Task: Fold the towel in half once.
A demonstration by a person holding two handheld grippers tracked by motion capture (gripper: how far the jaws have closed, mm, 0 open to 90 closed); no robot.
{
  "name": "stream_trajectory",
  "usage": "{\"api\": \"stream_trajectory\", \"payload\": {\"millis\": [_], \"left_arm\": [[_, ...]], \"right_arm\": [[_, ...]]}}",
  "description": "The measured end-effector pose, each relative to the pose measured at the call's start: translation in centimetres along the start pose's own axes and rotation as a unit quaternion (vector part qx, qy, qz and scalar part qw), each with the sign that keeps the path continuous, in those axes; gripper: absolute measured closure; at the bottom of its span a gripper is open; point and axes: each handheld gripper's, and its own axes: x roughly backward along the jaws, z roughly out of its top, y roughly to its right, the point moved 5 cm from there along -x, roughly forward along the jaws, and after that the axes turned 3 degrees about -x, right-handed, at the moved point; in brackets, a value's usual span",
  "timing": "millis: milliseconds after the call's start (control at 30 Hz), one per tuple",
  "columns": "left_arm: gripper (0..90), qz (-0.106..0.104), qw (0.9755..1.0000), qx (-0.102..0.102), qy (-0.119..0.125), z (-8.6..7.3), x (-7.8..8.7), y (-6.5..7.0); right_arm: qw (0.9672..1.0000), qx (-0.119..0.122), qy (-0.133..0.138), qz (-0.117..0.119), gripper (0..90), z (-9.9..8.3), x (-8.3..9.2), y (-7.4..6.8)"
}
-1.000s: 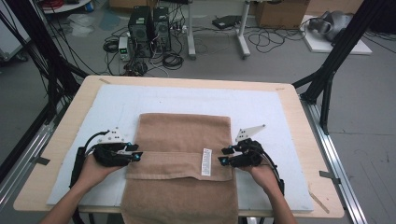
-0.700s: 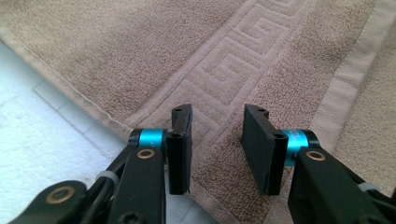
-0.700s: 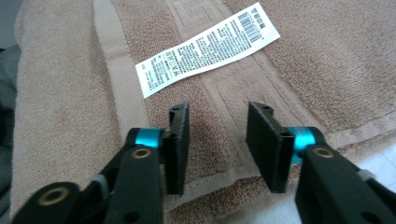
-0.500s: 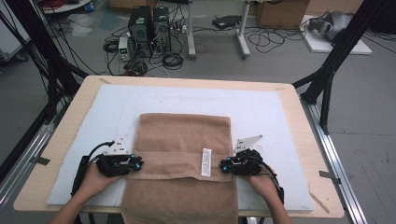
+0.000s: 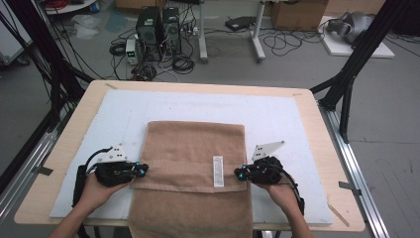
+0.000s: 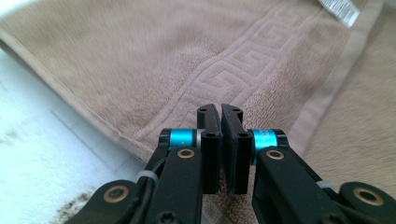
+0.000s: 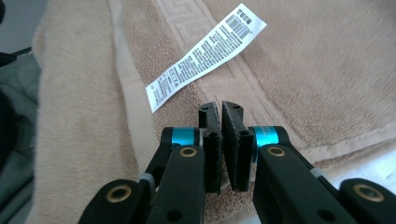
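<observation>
The left gripper (image 5: pixel 140 171) and right gripper (image 5: pixel 240 173), their jaws just closed, each pinch one end of the towel's (image 5: pixel 195 144) folded edge. That edge runs left to right across the lower middle of the high view, between them.

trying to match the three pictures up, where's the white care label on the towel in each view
High view: the white care label lies on the towel's folded band, right of centre, beside the right tool.
Left gripper view: at the top right corner.
Right gripper view: upper centre, slanting.
Shared landmark: the brown towel's key-pattern border.
</observation>
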Motion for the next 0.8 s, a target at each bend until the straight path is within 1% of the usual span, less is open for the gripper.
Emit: {"api": "stream_trajectory", "payload": {"millis": [100,167,200,233,300,333,400,467,500,533,567,600,633,667,700,767,800], "left_arm": [[86.0,0.002,0.9999,-0.006,0.012,0.5,1.2,0.4],[85.9,-0.002,0.9998,0.000,0.019,0.7,1.8,0.5],[85.8,-0.005,0.9998,-0.001,0.019,0.8,2.0,0.7],[85.9,-0.005,0.9998,-0.005,0.019,0.9,2.2,1.1],[85.9,-0.011,0.9997,-0.008,0.021,0.9,2.5,1.8],[85.9,-0.015,0.9996,-0.013,0.020,0.8,2.8,2.2],[85.9,-0.027,0.9993,-0.012,0.023,0.5,3.6,3.3],[85.7,-0.045,0.9984,-0.022,0.026,0.2,4.6,4.7],[84.7,-0.053,0.9979,-0.025,0.027,0.1,4.9,5.2],[80.5,-0.049,0.9980,-0.028,0.029,0.1,5.1,5.5],[72.0,-0.044,0.9983,-0.028,0.026,0.3,5.1,5.4],[66.7,-0.043,0.9984,-0.026,0.025,0.4,5.0,5.3],[64.4,-0.037,0.9986,-0.028,0.024,0.6,4.8,5.1],[62.2,-0.027,0.9989,-0.029,0.024,0.8,4.5,4.7],[60.4,-0.022,0.9990,-0.030,0.022,1.0,4.1,4.3],[57.9,-0.007,0.9993,-0.032,0.019,1.3,3.1,3.3],[56.2,-0.001,0.9994,-0.027,0.020,1.4,2.5,2.7]], "right_arm": [[0.9998,0.011,0.015,0.009,86.6,0.6,1.0,-0.8],[0.9996,0.017,0.021,0.012,86.6,0.9,1.9,-1.3],[0.9993,0.021,0.026,0.013,86.6,1.1,2.2,-1.6],[0.9993,0.026,0.024,0.010,86.6,1.2,2.4,-1.8],[0.9992,0.033,0.017,0.012,86.6,1.3,2.7,-2.2],[0.9991,0.037,0.016,0.010,86.6,1.2,2.9,-2.5],[0.9988,0.037,0.018,0.027,86.6,0.9,3.5,-3.3],[0.9977,0.041,0.021,0.050,85.8,0.5,4.2,-4.5],[0.9966,0.042,0.025,0.067,84.2,0.3,4.5,-5.0],[0.9956,0.037,0.031,0.081,80.5,0.2,4.8,-5.3],[0.9952,0.033,0.036,0.085,77.3,0.2,4.9,-5.3],[0.9952,0.033,0.040,0.082,74.1,0.3,4.9,-5.0],[0.9957,0.028,0.040,0.078,72.2,0.4,4.9,-4.7],[0.9959,0.025,0.043,0.075,70.8,0.5,4.7,-4.3],[0.9964,0.019,0.045,0.069,69.1,0.5,4.5,-3.7],[0.9979,0.011,0.039,0.051,66.9,0.7,3.9,-2.4],[0.9985,0.008,0.038,0.038,65.2,0.8,3.6,-1.8]]}}
